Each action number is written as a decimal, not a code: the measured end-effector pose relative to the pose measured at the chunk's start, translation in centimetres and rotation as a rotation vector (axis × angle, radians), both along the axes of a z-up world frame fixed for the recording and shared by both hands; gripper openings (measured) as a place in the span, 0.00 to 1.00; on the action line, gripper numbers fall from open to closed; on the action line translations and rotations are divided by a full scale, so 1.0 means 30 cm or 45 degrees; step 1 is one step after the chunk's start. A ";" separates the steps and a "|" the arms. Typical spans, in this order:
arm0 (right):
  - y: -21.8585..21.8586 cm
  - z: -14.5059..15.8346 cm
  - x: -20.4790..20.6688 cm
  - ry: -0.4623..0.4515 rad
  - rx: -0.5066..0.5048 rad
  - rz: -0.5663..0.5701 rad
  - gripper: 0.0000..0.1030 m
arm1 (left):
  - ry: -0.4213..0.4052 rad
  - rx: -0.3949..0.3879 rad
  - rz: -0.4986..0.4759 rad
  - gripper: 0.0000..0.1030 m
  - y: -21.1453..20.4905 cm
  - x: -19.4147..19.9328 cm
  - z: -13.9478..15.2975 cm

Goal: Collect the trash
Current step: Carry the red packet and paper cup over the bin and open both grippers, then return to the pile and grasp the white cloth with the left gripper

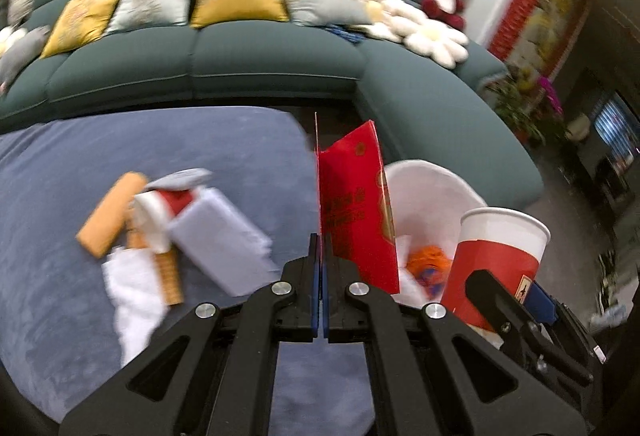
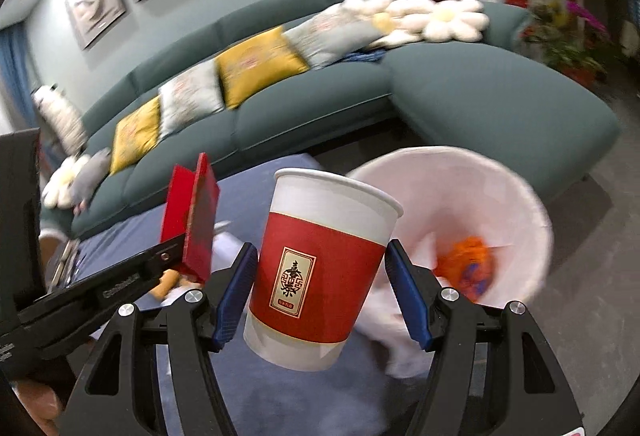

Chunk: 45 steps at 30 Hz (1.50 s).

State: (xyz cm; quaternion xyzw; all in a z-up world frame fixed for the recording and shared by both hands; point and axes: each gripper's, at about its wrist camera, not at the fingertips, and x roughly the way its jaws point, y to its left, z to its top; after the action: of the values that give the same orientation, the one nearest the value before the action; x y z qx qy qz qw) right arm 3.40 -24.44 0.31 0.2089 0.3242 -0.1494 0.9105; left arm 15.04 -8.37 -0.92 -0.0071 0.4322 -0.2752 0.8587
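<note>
Carrying two pieces of trash near the bin point(image 2: 532, 204), above a blue bench point(image 1: 120, 140).
Cup point(image 2: 320, 268): white paper with a red band, judged light and crushable, pinched at mid-wall by the right gripper point(image 2: 322, 290). Envelope point(image 1: 356, 212): red card, thin, stiff, judged light, clamped at its lower edge between the left gripper point(image 1: 320, 248) fingers, pressed together.
</note>
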 end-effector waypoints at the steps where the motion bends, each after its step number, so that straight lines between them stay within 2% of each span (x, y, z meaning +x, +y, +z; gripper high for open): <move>1: -0.031 -0.003 -0.011 0.000 0.002 -0.025 0.61 | 0.002 -0.002 -0.023 0.00 -0.035 -0.006 0.000; 6: -0.190 -0.017 -0.077 0.006 0.005 -0.151 0.61 | 0.010 0.002 -0.134 0.00 -0.206 -0.033 -0.012; 9: -0.265 -0.034 -0.108 0.010 0.012 -0.209 0.61 | 0.048 -0.001 -0.185 0.00 -0.286 -0.036 -0.039; 16: -0.350 -0.069 -0.116 0.024 0.027 -0.262 0.61 | 0.155 0.011 -0.234 0.00 -0.402 -0.006 -0.125; 20: -0.369 -0.090 -0.107 0.034 0.039 -0.264 0.61 | 0.165 0.043 -0.233 0.02 -0.432 0.001 -0.163; 24: -0.374 -0.103 -0.095 0.038 0.046 -0.253 0.62 | 0.172 0.044 -0.176 0.30 -0.398 0.021 -0.179; 25: -0.370 -0.103 -0.090 0.038 0.047 -0.250 0.62 | 0.167 0.040 -0.162 0.33 -0.388 0.025 -0.180; 29: -0.358 -0.105 -0.047 0.039 0.046 -0.227 0.62 | 0.143 0.057 -0.131 0.36 -0.348 0.031 -0.176; 32: -0.343 -0.102 -0.027 0.033 0.037 -0.213 0.63 | 0.129 0.065 -0.111 0.43 -0.319 0.030 -0.170; 35: -0.329 -0.097 -0.002 0.029 0.028 -0.199 0.64 | 0.112 0.059 -0.081 0.46 -0.281 0.033 -0.159; 40: -0.308 -0.088 0.023 0.027 0.015 -0.188 0.70 | 0.065 0.078 0.004 0.66 -0.214 0.031 -0.145; 45: -0.275 -0.068 0.035 0.021 -0.007 -0.166 0.72 | 0.077 0.079 0.072 0.67 -0.126 0.044 -0.153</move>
State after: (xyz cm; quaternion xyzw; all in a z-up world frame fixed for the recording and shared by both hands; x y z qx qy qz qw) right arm 4.46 -32.68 -1.72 0.2258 0.3169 -0.2112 0.8966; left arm 16.37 -12.15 -5.51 -0.0010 0.4660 -0.2370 0.8525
